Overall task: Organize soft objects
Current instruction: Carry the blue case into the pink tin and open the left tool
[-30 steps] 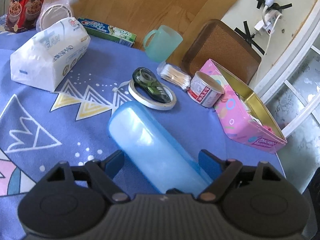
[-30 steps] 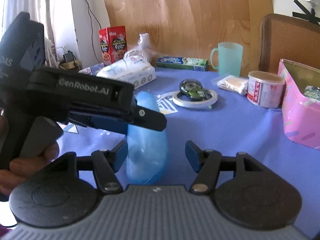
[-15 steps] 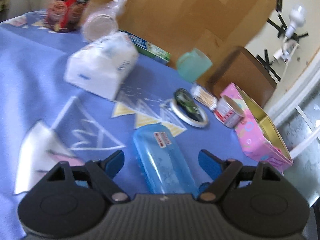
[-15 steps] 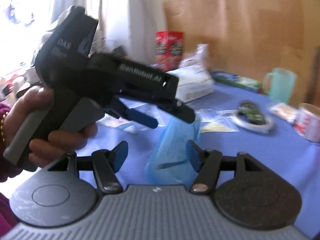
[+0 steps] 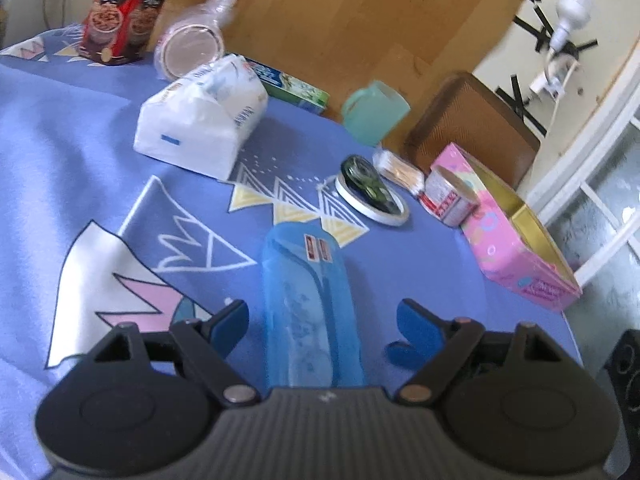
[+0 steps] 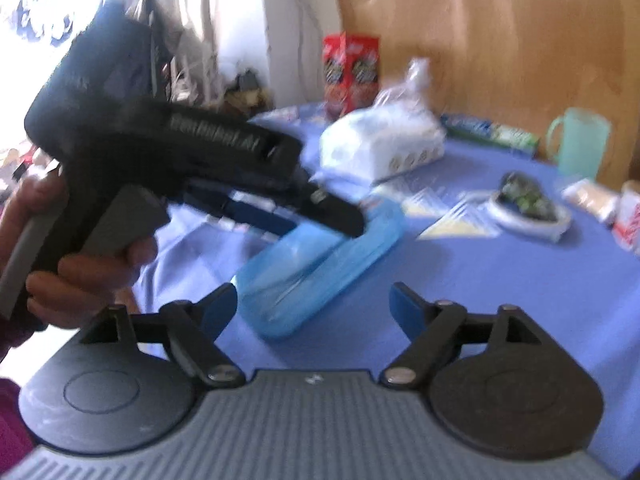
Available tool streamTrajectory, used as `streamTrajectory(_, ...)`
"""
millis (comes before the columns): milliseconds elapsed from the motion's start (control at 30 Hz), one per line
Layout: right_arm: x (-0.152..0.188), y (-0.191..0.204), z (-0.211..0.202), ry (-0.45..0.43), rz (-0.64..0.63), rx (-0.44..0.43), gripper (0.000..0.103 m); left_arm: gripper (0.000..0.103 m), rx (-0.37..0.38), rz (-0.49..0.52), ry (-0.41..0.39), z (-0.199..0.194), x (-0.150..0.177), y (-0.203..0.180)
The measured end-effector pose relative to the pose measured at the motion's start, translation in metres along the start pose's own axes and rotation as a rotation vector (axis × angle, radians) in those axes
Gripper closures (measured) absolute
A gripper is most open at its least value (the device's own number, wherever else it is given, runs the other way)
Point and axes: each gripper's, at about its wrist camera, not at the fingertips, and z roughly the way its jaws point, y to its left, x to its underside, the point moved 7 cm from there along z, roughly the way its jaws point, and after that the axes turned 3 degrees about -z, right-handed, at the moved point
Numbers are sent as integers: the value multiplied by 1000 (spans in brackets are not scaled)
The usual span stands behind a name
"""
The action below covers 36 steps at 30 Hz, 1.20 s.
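Right wrist view alone shows hand [image 6: 80,276] gripping left gripper [image 5: 322,320]; its jaws spread, straddling blue case [image 5: 308,312], contact unclear. Right gripper [image 6: 312,306] jaws opening, case end between, untouched.

The blue case [image 5: 308,312] runs between the left gripper's fingers [image 5: 226,322], and its near end is hidden under that gripper's body. The whole right wrist view is blurred: lettering on the left gripper [image 6: 320,216] is unreadable, and a white tin [image 6: 630,216] beyond the fingers is cut off by the edge.
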Motion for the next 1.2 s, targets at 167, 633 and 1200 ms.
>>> streamTrajectory(167, 1, 17, 28, 47, -91, 23, 16, 36, -33, 41, 11, 10, 4, 0)
streamTrajectory(633, -13, -13, -4, -71, -119, 212, 23, 47, 30, 157, -1, 25, -23, -61)
streamTrajectory(1200, -7, -206, -148, -233, 55, 699, 26, 40, 246, 482, -18, 135, -61, -307)
